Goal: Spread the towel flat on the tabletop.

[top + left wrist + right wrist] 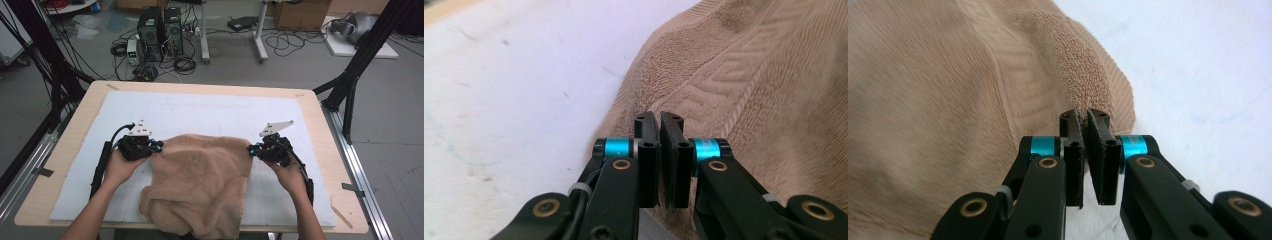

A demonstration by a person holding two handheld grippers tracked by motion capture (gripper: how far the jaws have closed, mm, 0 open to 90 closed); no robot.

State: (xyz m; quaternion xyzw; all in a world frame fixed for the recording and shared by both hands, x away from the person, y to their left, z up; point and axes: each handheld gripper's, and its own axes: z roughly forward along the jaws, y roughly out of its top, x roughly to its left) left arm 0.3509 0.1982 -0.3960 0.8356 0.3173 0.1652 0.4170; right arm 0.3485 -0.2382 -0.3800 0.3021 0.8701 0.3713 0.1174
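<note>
A tan terry towel (200, 182) lies rumpled on the white mat, its near part hanging over the table's front edge. My left gripper (152, 146) is shut on the towel's far left corner (684, 80), the black jaws pinching the hem. At the far right corner (1093, 65) my right gripper (254, 149) is shut on the cloth in the same way. Both corners are lifted slightly off the mat, and the far edge of the towel stretches between the two grippers.
A white mat (210, 112) covers most of the wooden table (320, 125). Black frame posts stand at both sides. On the floor beyond the table are computer towers (160, 32), cables and cardboard boxes.
</note>
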